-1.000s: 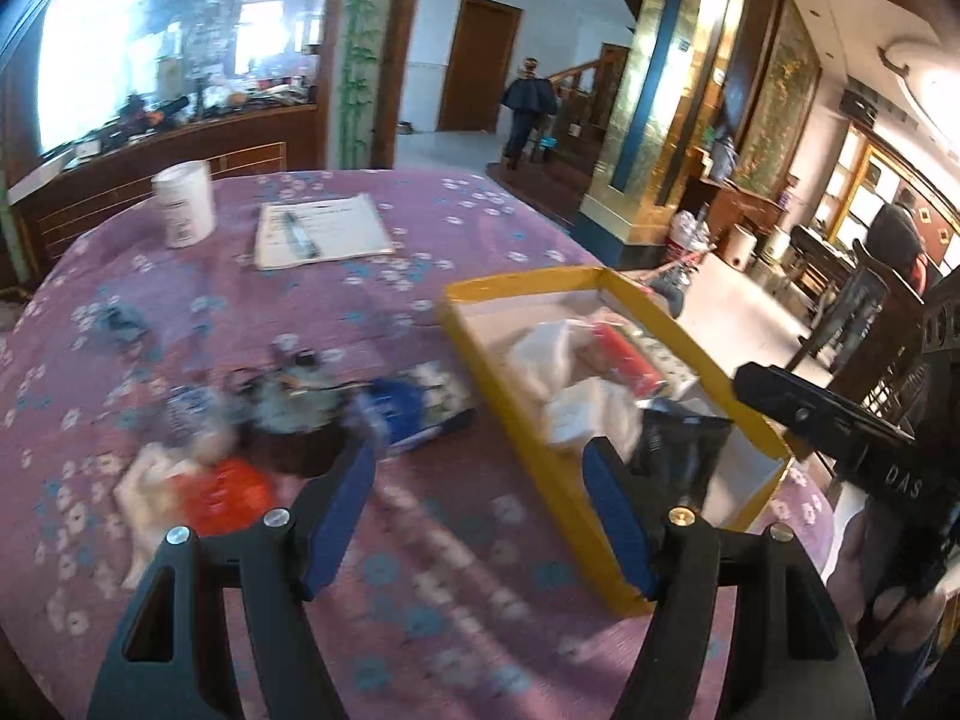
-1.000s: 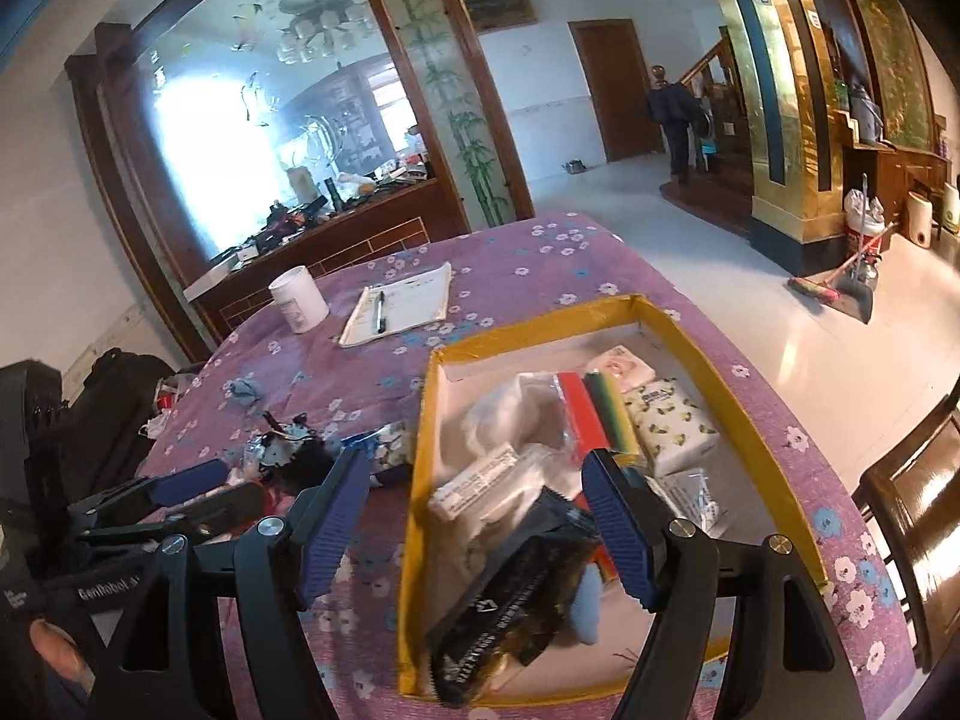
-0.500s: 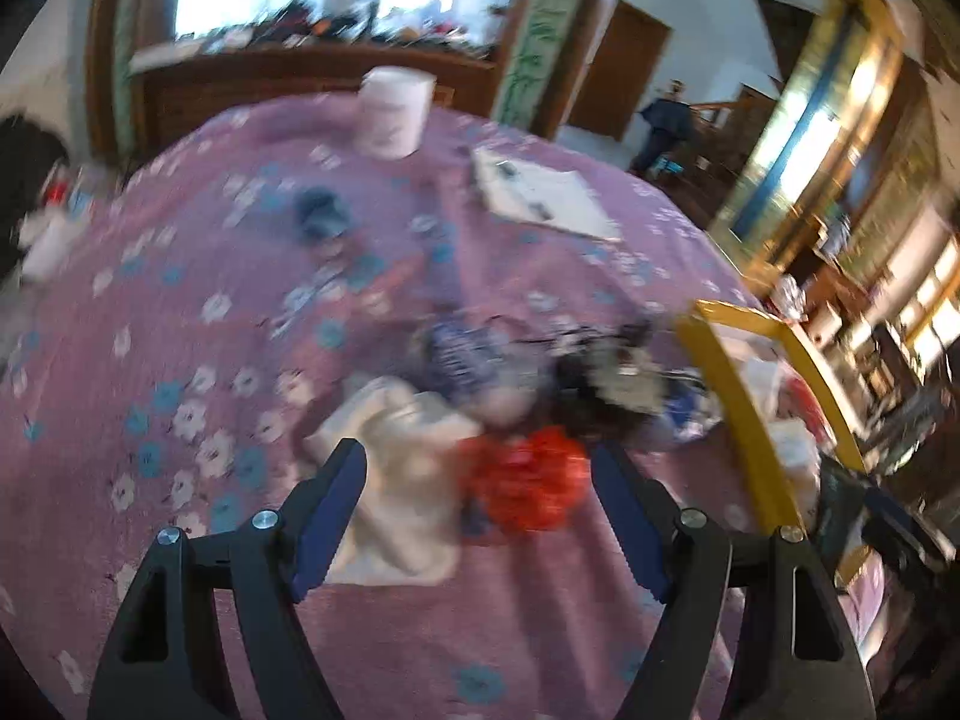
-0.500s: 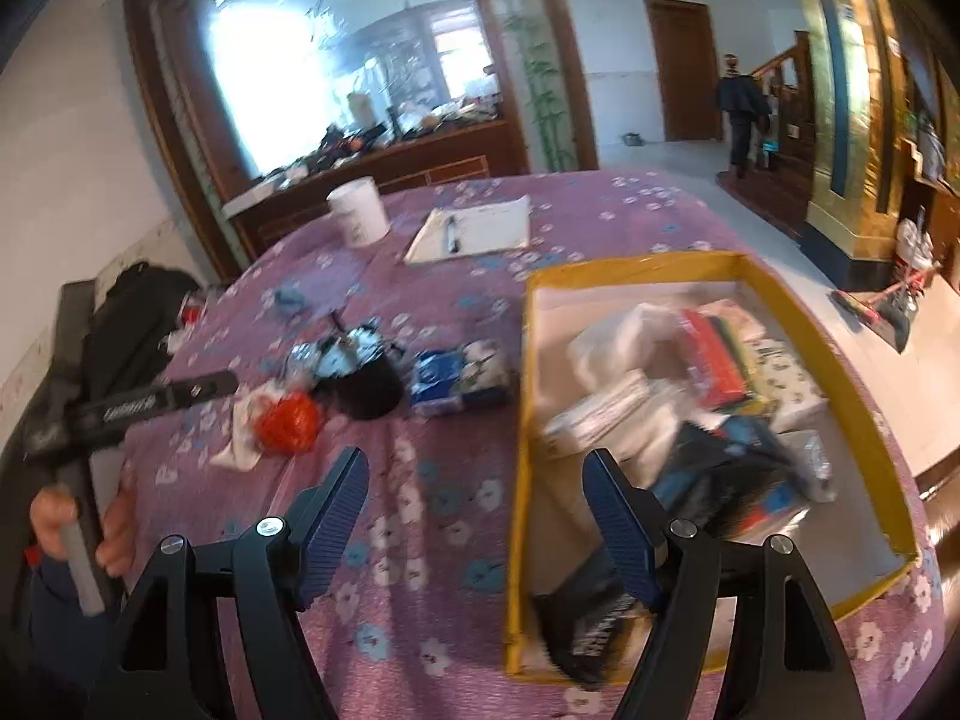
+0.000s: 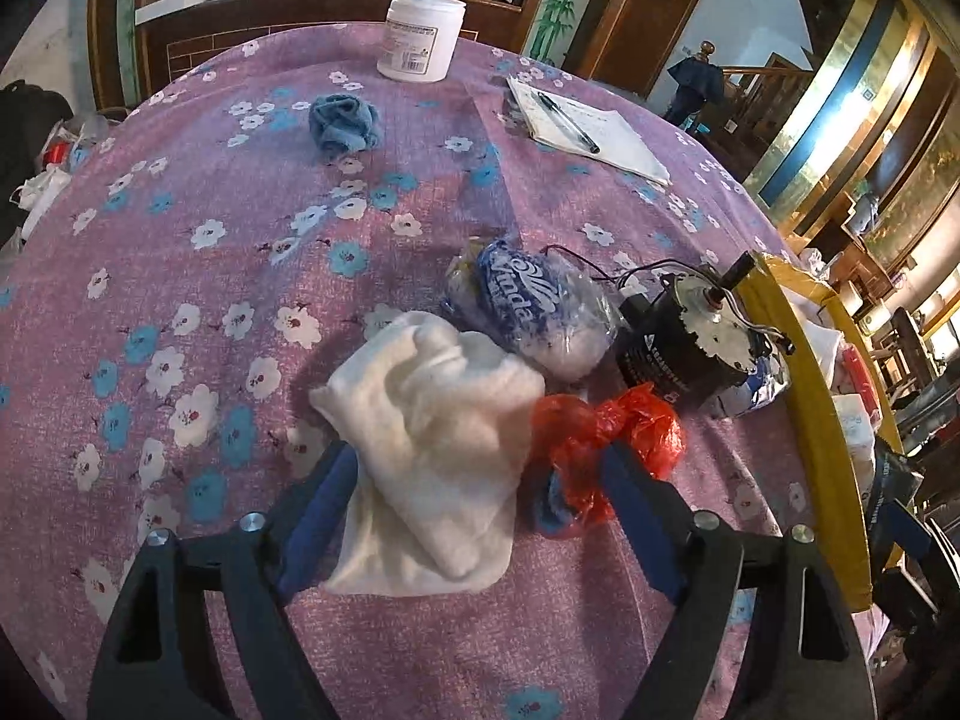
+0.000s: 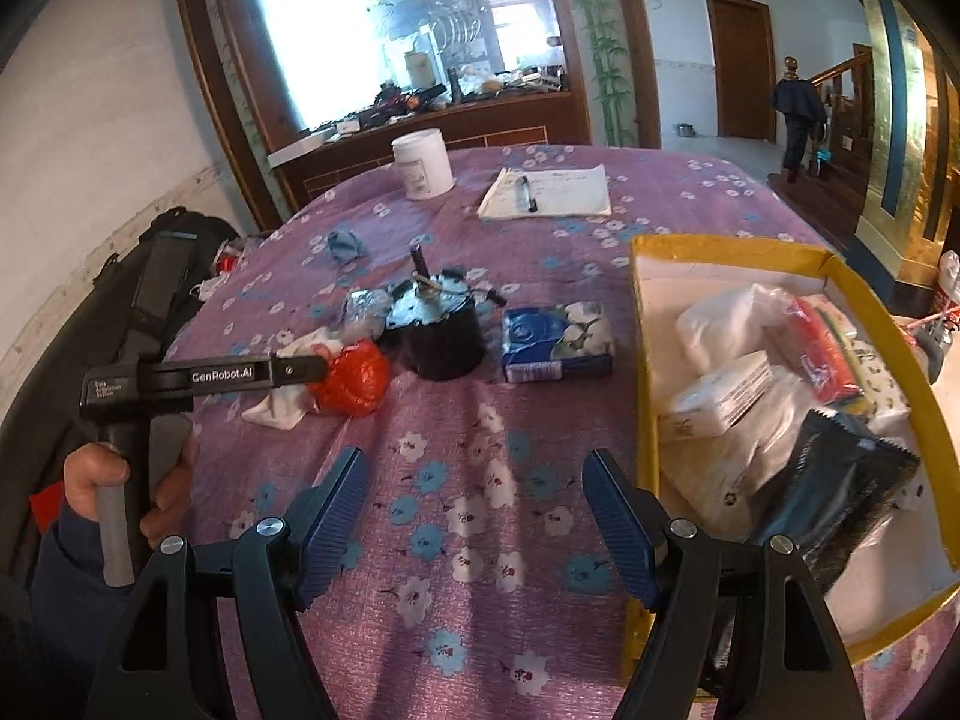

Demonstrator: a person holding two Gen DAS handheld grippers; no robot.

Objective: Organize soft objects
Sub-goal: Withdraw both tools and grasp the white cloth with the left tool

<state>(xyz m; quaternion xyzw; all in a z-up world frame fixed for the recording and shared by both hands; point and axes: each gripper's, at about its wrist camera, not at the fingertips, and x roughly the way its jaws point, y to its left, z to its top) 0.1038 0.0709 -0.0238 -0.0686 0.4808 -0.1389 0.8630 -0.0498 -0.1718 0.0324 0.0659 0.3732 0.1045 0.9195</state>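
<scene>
While its jaws widen, left gripper poised over a white cloth lying between the blue pads, not pinched; left pad at the cloth's edge, right pad against a crumpled red plastic bag just beside it. Behind these, a blue-and-white wrapped pack and a black motor with wires, close together and crowding the far side of the cloth. Farther back on the purple flowered tablecloth, a small blue rag, a white tub, and a notepad with a pen. At right, the rim of a yellow box.

Right gripper spread wide over bare tablecloth, nothing between the pads. Ahead, a blue tissue pack. To its right, the yellow box already stuffed with white packs, a red-and-green bundle and a black pouch. At left, a hand holding the left gripper's handle.
</scene>
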